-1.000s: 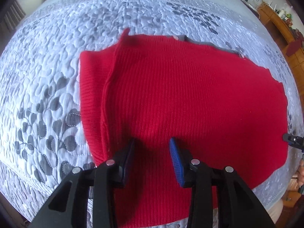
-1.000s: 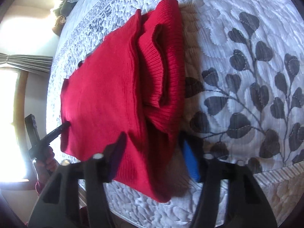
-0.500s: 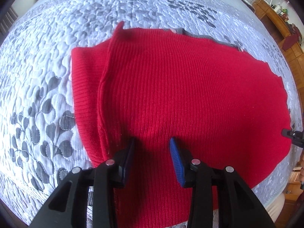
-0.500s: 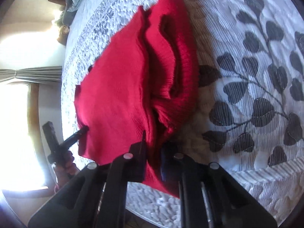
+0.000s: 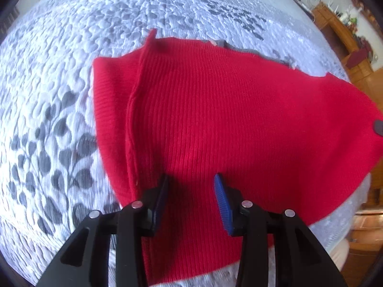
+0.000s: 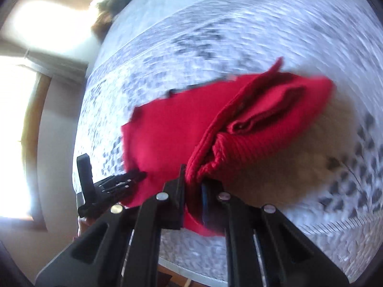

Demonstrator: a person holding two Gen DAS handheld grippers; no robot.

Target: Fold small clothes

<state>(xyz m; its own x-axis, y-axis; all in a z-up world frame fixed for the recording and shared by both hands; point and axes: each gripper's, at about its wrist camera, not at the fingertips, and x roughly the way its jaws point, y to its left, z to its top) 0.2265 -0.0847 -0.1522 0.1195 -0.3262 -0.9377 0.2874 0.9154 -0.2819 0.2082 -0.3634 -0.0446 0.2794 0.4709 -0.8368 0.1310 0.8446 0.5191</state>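
Observation:
A red ribbed knit garment [image 5: 227,119] lies spread on a grey quilted bedspread [image 5: 59,95]. My left gripper [image 5: 190,191] is open, its two fingers just above the garment's near edge, with nothing between them. My right gripper [image 6: 194,186] is shut on the garment's near corner [image 6: 205,167] and has it lifted off the bed, so the folded side [image 6: 275,117] bunches up in ridges. The left gripper also shows in the right wrist view [image 6: 134,175] at the garment's far edge. The right gripper's tip [image 5: 378,127] shows at the right edge of the left wrist view.
The bedspread [image 6: 215,35] has a grey leaf pattern. The bed's edge runs just below both grippers. A wooden cabinet [image 5: 340,31] with small items stands at the far right. A bright window with a curtain [image 6: 16,119] is on the left of the right wrist view.
My right gripper closed on the garment's near corner and lifted it, swinging the view; the folded side has bunched up. My left gripper stayed open over the near edge.

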